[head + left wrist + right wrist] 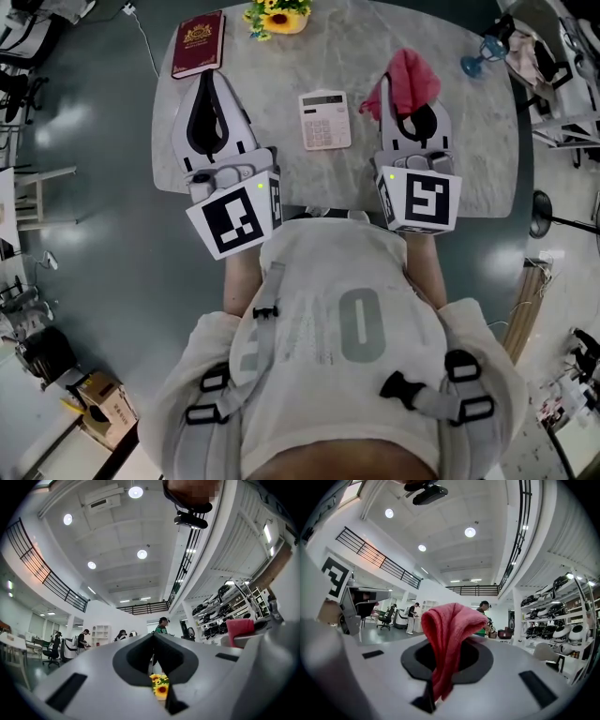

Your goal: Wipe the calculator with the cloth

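1. On the marble table (375,42), the calculator (324,120) lay flat near the front edge, between the two grippers and touched by neither.
2. The left gripper (208,79) was seen over the table to the left of the calculator. Its jaws were clenched on nothing; only the flowers (160,686) far beyond were glimpsed through the gap behind the tips.
3. The right gripper (411,101) was seen to the right of the calculator, with its jaws clamped on the cloth (447,634).
4. The cloth, red and bunched, was held by a fold, with its loose part draped over the jaw tips. It was judged to be soft, light and limp. A free pad of fabric was therefore thought needed under the tips, so that hard plastic would not be dragged across the keys.
5. The calculator was judged to be light, stiff and smooth-cased, and likely to slide on the polished top when rubbed. A hold by the left gripper at its left rim or a corner was considered best, away from the display and keys, with only gentle pressure from the cloth.
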Demonstrator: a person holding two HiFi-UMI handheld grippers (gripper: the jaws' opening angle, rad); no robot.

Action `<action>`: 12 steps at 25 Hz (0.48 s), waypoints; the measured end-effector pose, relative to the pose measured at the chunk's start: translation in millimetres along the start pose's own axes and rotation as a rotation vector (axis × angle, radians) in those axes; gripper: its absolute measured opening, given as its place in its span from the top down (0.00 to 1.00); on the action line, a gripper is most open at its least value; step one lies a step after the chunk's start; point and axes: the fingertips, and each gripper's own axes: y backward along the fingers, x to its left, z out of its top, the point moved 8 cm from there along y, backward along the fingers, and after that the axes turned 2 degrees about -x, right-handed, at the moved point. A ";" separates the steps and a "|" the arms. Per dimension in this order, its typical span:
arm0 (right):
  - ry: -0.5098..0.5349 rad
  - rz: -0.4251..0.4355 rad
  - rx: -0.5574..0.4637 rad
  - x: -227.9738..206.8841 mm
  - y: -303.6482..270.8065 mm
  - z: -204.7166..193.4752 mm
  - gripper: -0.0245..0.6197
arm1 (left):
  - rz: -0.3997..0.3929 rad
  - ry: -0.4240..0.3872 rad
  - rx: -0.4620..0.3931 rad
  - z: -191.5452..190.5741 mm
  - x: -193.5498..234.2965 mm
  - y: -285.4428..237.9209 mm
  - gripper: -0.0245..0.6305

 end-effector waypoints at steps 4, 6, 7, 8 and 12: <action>0.003 0.000 0.001 4.4 -2.9 -0.4 0.87 | 0.011 0.006 -0.004 0.7 7.9 2.0 0.93; 0.005 0.000 -0.001 3.7 -3.9 -2.0 0.87 | 0.013 0.009 -0.008 0.0 7.3 1.4 0.93; 0.005 0.000 -0.001 2.7 -4.2 -1.9 0.87 | 0.013 0.011 -0.011 0.7 6.5 0.6 0.93; 0.006 0.000 -0.001 2.3 -4.3 -1.2 0.87 | 0.014 0.014 -0.014 1.8 6.3 0.1 0.93; 0.017 -0.003 -0.002 8.4 -0.1 -0.4 0.87 | 0.013 0.026 -0.026 4.1 11.6 5.2 0.93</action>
